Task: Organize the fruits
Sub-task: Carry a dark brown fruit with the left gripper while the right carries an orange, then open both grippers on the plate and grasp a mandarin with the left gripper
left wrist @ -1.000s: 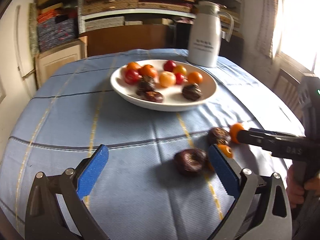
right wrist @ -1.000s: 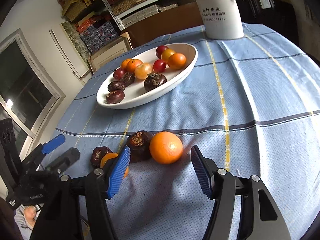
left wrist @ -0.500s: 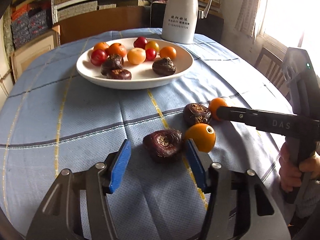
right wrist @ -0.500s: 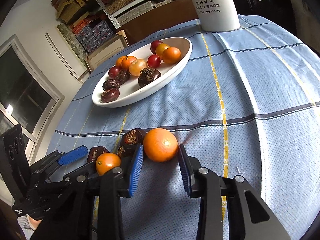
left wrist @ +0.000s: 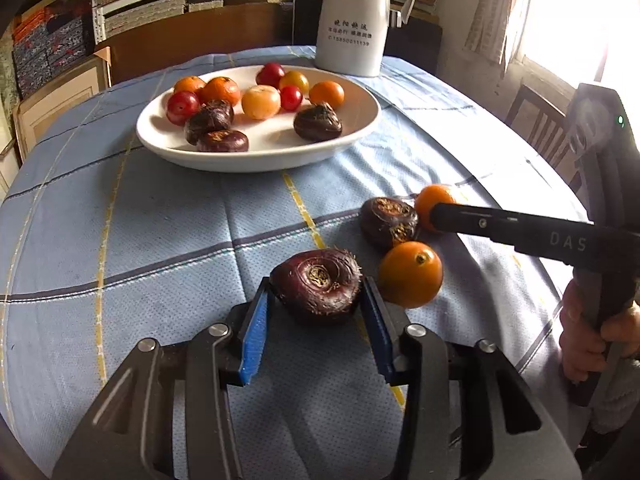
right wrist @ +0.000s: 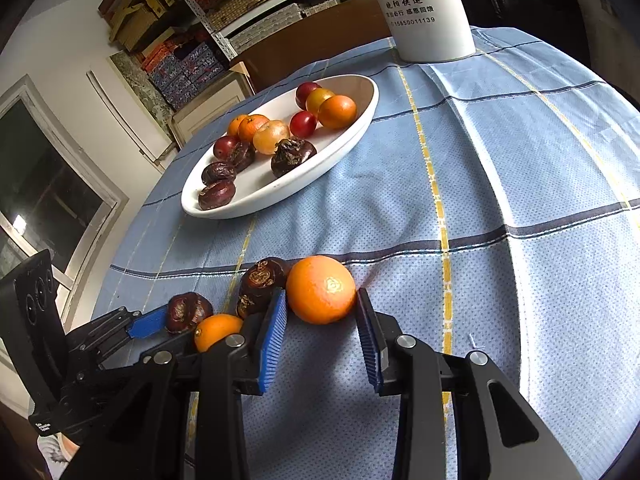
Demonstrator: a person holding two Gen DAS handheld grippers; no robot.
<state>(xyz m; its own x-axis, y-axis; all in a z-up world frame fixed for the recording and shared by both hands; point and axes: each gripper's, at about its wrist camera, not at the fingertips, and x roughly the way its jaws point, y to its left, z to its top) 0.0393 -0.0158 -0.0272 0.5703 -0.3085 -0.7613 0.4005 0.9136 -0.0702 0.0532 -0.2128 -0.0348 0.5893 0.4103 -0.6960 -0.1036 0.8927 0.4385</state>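
Observation:
A dark brown water chestnut (left wrist: 320,276) lies on the blue checked cloth. My left gripper (left wrist: 315,294) is closing on it, and both blue pads touch its sides. In the right wrist view my right gripper (right wrist: 321,296) is shut on a large orange (right wrist: 320,286), which rests on the cloth. Between the two lie a small orange (left wrist: 410,274) and a second chestnut (left wrist: 388,222), close together. The white oval plate (left wrist: 256,160) further back holds several oranges, red fruits and chestnuts.
A tall white jug (left wrist: 352,20) stands behind the plate. A wooden chair (left wrist: 536,128) is beyond the table's right edge. A person's hand (left wrist: 592,340) grips the right tool's handle. Shelves with boxes fill the back wall.
My left gripper moved forward and down over the chestnut, and its jaws went from wide open to touching it. My right gripper's jaws closed onto the large orange and have stayed there.

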